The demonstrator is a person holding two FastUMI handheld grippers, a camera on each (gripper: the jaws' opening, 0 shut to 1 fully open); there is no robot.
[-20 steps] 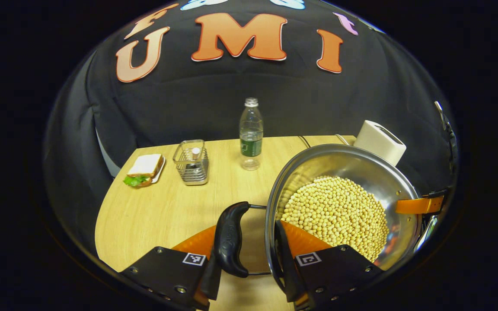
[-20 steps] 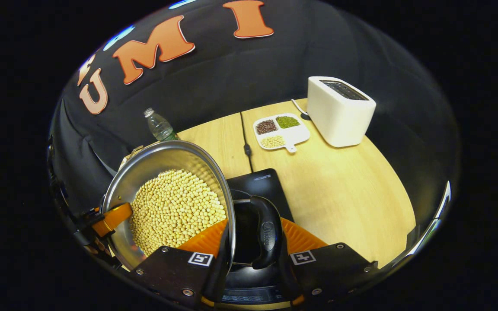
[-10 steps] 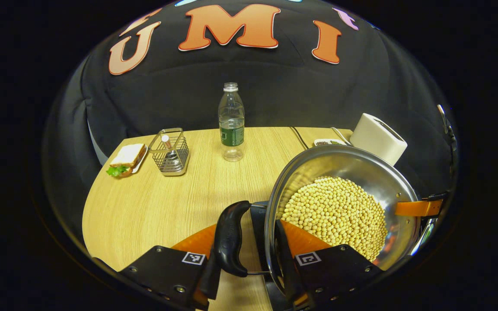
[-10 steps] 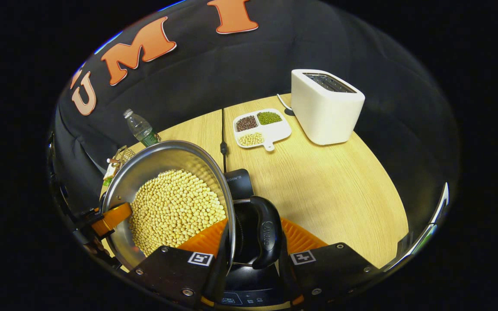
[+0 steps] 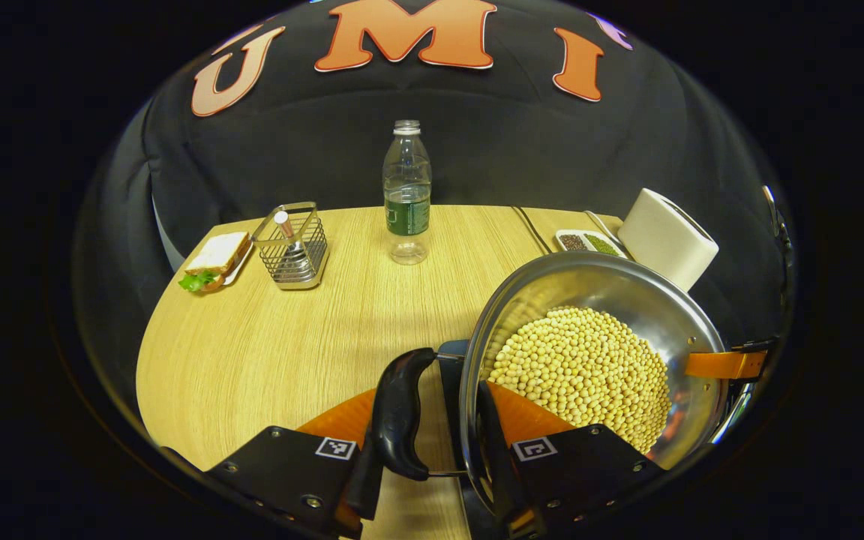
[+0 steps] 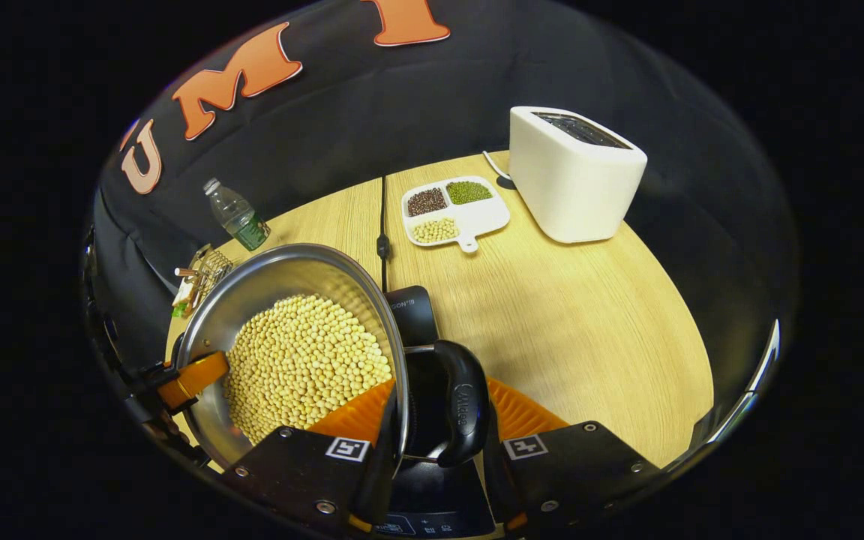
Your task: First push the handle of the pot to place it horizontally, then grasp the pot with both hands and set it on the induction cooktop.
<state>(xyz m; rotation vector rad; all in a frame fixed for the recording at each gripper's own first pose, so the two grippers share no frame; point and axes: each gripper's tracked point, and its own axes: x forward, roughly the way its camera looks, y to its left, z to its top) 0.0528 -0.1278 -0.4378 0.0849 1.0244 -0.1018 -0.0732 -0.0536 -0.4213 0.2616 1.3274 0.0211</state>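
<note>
Each tongs is closed over the rim and a black side handle: left tongs (image 5: 436, 450), right tongs (image 6: 432, 450). The pot (image 6: 293, 352) of beans hangs between them, directly above the induction cooktop (image 6: 413, 319) on the table (image 6: 589, 330); setting down looks to be straight descent

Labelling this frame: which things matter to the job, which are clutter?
Job: pot, its handles, cooktop, left gripper, right gripper.
Clutter: bottle, wire rack, sandwich, toaster, bean tray, table.
</note>
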